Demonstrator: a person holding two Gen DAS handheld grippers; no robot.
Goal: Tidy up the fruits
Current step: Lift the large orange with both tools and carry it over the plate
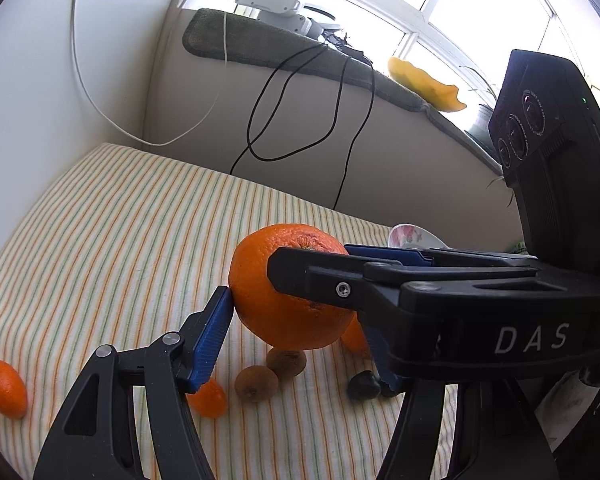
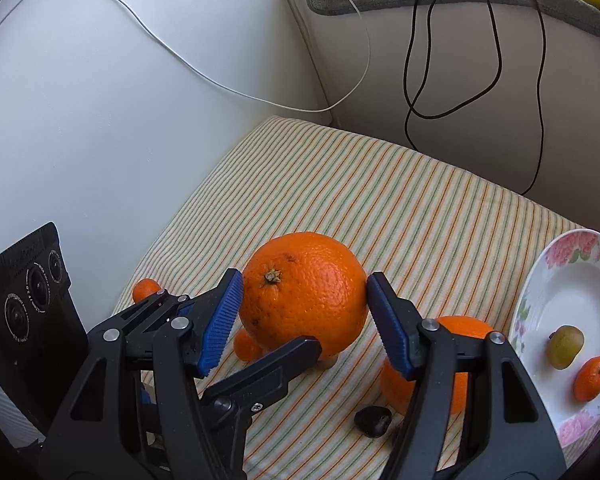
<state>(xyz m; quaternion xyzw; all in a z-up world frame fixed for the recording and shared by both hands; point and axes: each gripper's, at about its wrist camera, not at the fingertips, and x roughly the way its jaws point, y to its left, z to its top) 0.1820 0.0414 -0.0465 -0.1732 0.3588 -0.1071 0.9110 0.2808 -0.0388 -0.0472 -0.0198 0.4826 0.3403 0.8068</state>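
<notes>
Big orange [image 2: 304, 296] at picture centre in the right wrist view, raised clear of the striped cloth [image 2: 340, 184]. Round, bright, pebbled skin, dry green-brown stem stub facing up toward 11 o'clock, a few small brown flecks.

Pinched by the right gripper [image 2: 302, 312], blue ribbed pads pressed on at 9 and 3 o'clock of the fruit. Clamped too by the left gripper [image 1: 300, 320], near pad tight against the 8 o'clock flank in the left wrist view, far pad mostly hidden behind the other tool.

Underneath on the cloth: two brown kiwis [image 1: 270, 374], a kumquat [image 1: 208, 398] at 7 o'clock, another [image 1: 5, 388] far out at 8 o'clock. Second orange [image 2: 460, 332] at 4 o'clock, dark small fruit [image 2: 374, 420] at 5 o'clock.

Flowered plate [image 2: 540, 300] at 3 o'clock, carrying a yellow-green fruit [image 2: 565, 346] and a small mandarin [image 2: 592, 378].
</notes>
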